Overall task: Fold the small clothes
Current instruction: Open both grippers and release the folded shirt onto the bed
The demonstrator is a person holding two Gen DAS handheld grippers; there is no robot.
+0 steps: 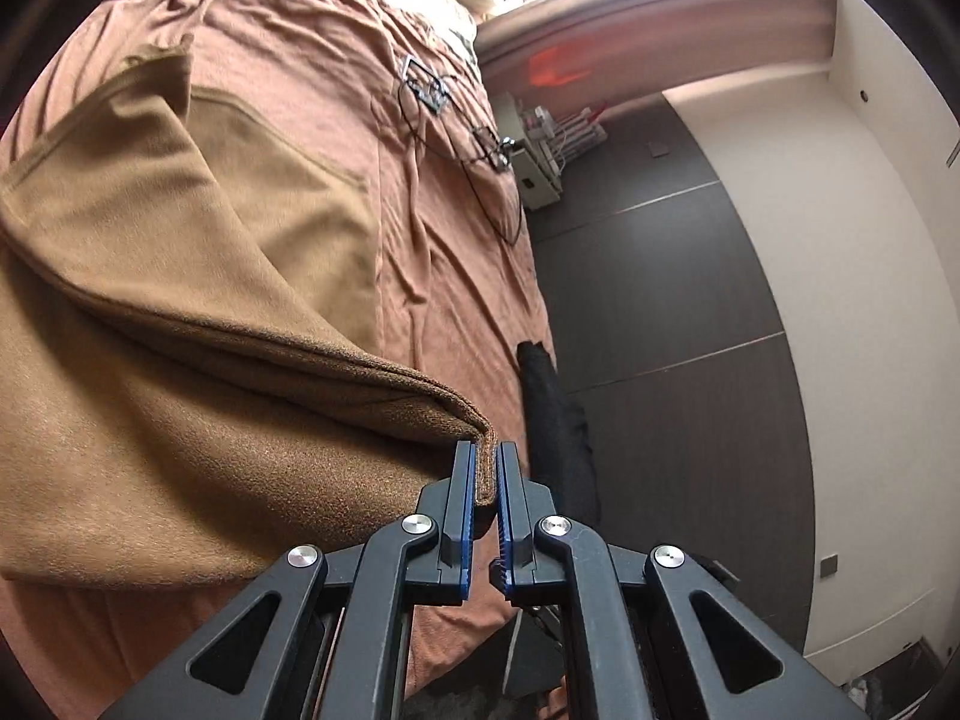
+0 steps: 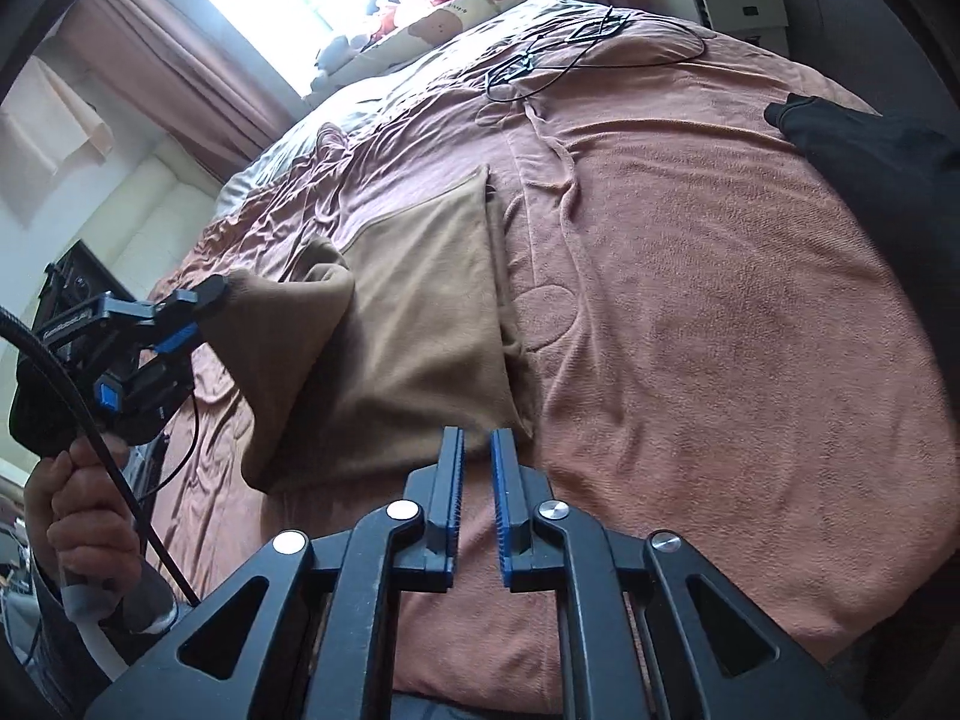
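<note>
The bed (image 2: 690,300) carried the tan garment (image 2: 420,312) at 10 o'clock of centre. The left gripper (image 1: 487,474) clenched its hem, lifted, probably to fold it over. Open bedspread lay toward 3 o'clock. The right gripper (image 2: 477,462) hovered released near the garment's near edge

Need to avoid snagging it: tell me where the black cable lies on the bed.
The black cable lies looped on the far part of the bedspread, beyond the tan garment, near the white bedside cabinet.
</note>
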